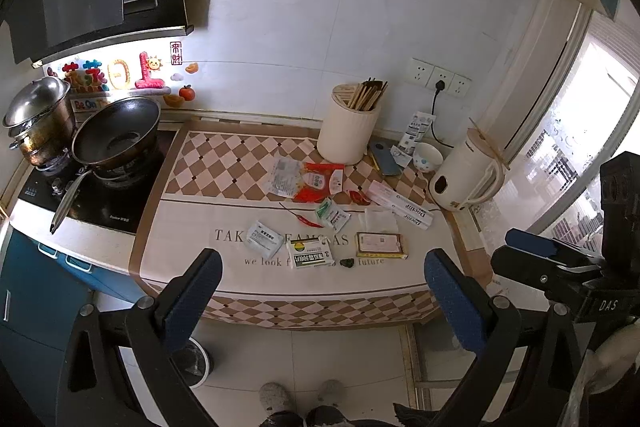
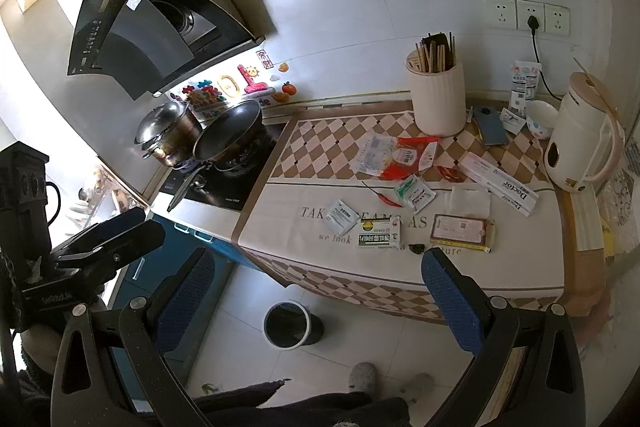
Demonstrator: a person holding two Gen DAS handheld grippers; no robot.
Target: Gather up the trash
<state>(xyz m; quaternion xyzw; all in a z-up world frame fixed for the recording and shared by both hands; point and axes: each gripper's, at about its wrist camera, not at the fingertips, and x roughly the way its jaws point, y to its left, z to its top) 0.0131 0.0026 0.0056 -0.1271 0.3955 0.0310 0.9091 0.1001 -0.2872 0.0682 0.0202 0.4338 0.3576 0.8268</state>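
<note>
Scattered packets lie mid-frame on the checked-cloth worktop [image 1: 224,163]: a red-and-clear plastic wrapper [image 1: 308,181], a green-and-white sachet [image 1: 331,213], a grey foil sachet [image 1: 263,239], a green-and-yellow medicine box [image 1: 311,254] and a flat yellow-edged box [image 1: 382,245]. A red chilli pepper [image 1: 306,219] lies between them. In the lower centre of the right view, a round black waste bin [image 2: 289,323] stands on the floor. The left hand-held gripper [image 1: 320,299] and right hand-held gripper [image 2: 316,299] both gape wide, holding nothing, short of the worktop.
</note>
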